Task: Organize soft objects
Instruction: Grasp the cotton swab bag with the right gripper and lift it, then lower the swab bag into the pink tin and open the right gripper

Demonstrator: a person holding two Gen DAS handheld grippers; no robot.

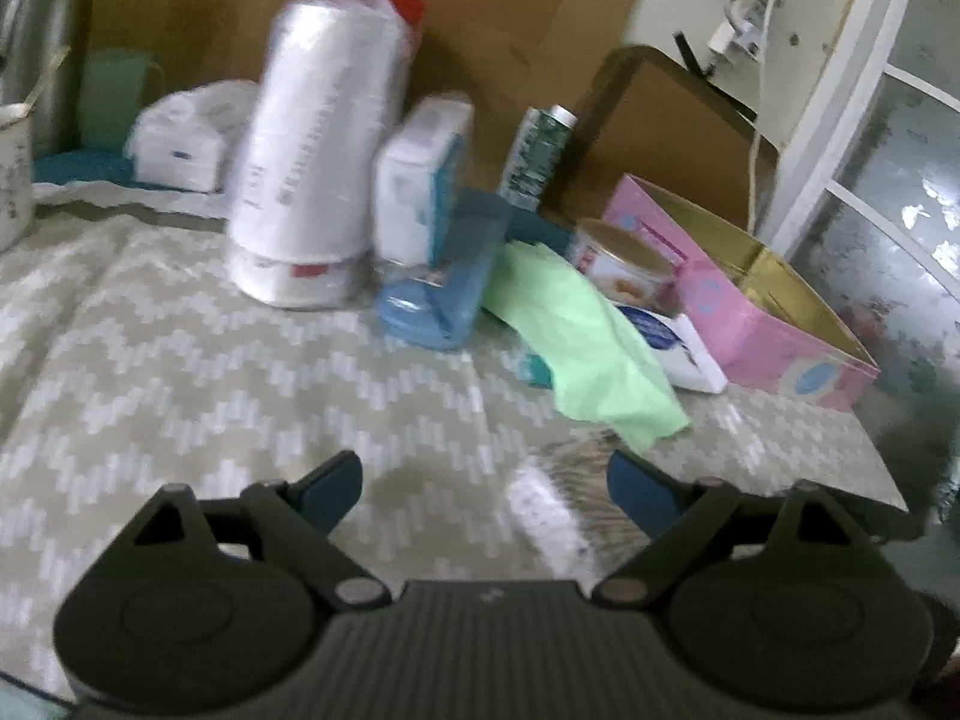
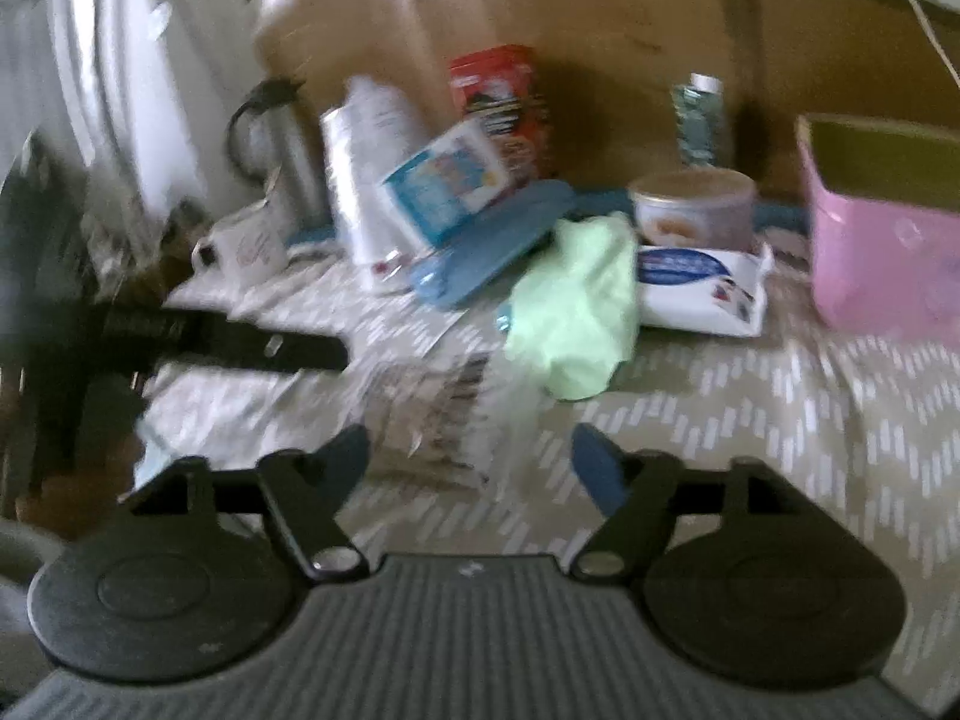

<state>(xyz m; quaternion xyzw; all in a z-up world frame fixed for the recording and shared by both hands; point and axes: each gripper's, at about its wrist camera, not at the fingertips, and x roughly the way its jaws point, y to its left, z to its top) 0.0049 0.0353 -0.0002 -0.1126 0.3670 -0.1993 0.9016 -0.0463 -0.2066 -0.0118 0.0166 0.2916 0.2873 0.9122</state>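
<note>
Grasping should start at the free lower edge of the green cloth [image 1: 576, 336], draped beside the blue case [image 1: 444, 282] on the counter [image 1: 180, 396], since both the left hand-held gripper [image 1: 483, 483] and the right hand-held gripper [image 2: 471, 459] gape empty, short of it.

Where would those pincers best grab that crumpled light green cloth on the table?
Probably the crumpled light green cloth's near loose end, approached from the front and above: it lies clear on the patterned tablecloth, while its far end sits among a blue plastic case and white packet.
</note>
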